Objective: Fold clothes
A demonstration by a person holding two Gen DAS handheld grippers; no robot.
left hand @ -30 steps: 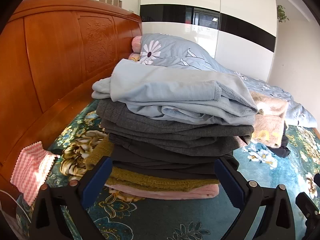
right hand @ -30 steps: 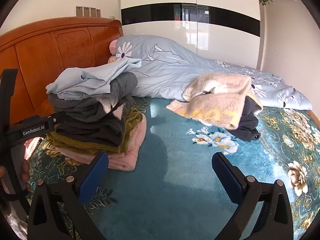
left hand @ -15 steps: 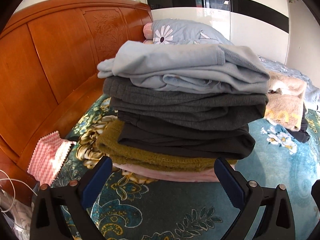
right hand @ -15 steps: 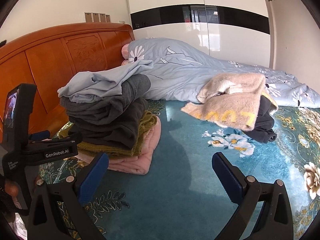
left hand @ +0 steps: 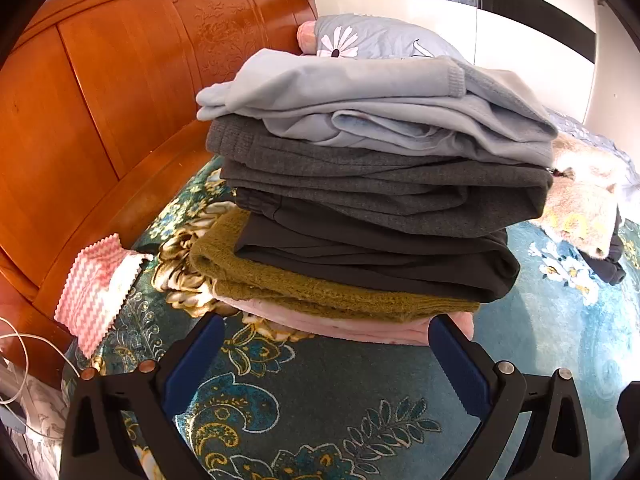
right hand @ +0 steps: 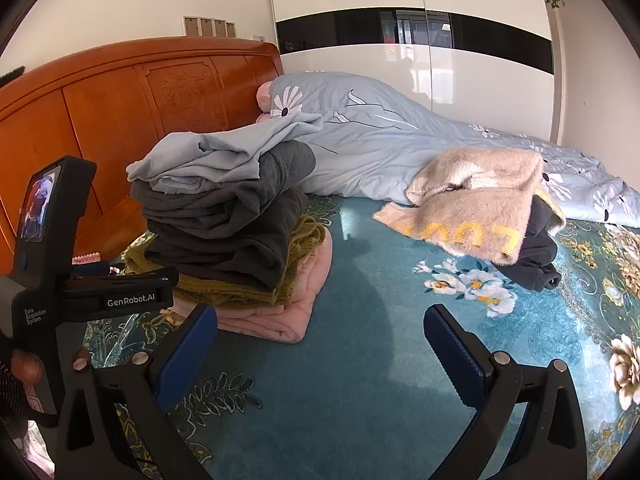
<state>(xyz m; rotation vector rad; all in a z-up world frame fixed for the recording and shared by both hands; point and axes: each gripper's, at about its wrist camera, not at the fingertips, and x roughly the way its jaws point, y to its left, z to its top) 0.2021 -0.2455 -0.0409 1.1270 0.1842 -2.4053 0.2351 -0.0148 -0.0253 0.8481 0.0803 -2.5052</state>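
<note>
A stack of folded clothes (left hand: 372, 200) stands on the teal floral bedspread (left hand: 320, 400): light blue on top, then grey, black, olive knit and pink at the bottom. My left gripper (left hand: 326, 344) is open just in front of the stack's base, holding nothing. In the right wrist view the same stack (right hand: 236, 232) sits at the left, and an unfolded beige fuzzy sweater (right hand: 476, 204) lies on a dark garment (right hand: 536, 256) at the right. My right gripper (right hand: 320, 340) is open above bare bedspread between them. The left gripper's body (right hand: 60, 280) shows at the left edge.
A wooden headboard (left hand: 100, 100) runs along the left. A pink zigzag cloth (left hand: 96, 284) lies by it, with white cables (left hand: 16, 360) at the bed's edge. A light blue flowered duvet (right hand: 400, 148) is bunched behind the clothes, before a white wardrobe (right hand: 420, 40).
Both grippers have drawn back from the stack and risen a little; the stack looks further off. Both stay open and empty. The clothes have not moved.
</note>
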